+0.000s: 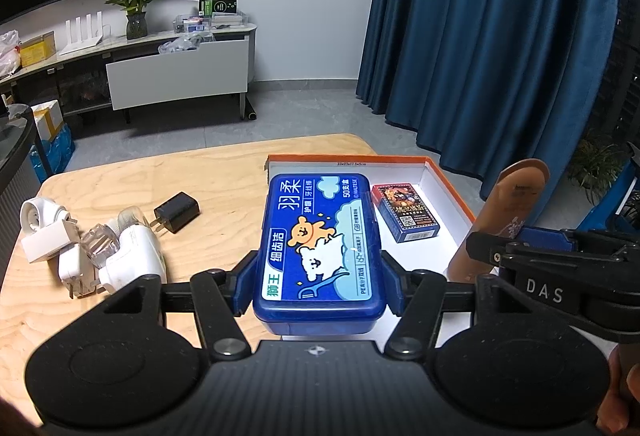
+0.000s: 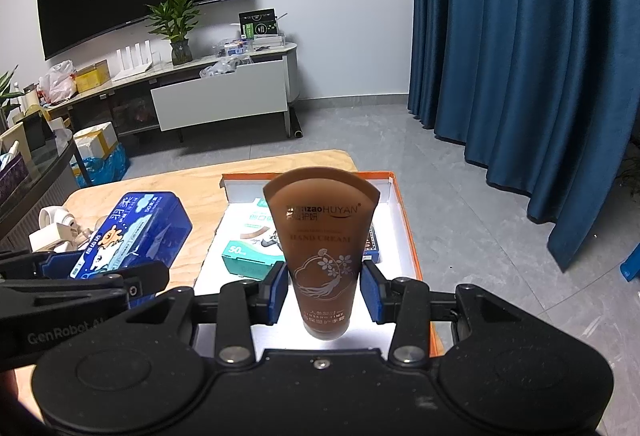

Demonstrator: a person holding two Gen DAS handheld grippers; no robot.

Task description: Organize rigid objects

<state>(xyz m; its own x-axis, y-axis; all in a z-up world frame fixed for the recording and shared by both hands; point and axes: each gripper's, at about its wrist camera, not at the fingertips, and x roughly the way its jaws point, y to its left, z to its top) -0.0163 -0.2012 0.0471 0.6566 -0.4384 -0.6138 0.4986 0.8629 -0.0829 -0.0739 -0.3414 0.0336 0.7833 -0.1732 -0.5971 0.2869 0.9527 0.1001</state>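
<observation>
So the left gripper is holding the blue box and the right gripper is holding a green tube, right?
Not quite. The tube in the right gripper is brown, not green; the right wrist view shows it, labelled hand cream. The left gripper does hold the blue box.

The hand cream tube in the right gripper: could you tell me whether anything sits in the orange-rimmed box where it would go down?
Partly. Under the hand cream tube, the orange-rimmed box already holds a teal floss box to its left and a card deck behind it. The white floor beneath the tube looks bare.
</observation>
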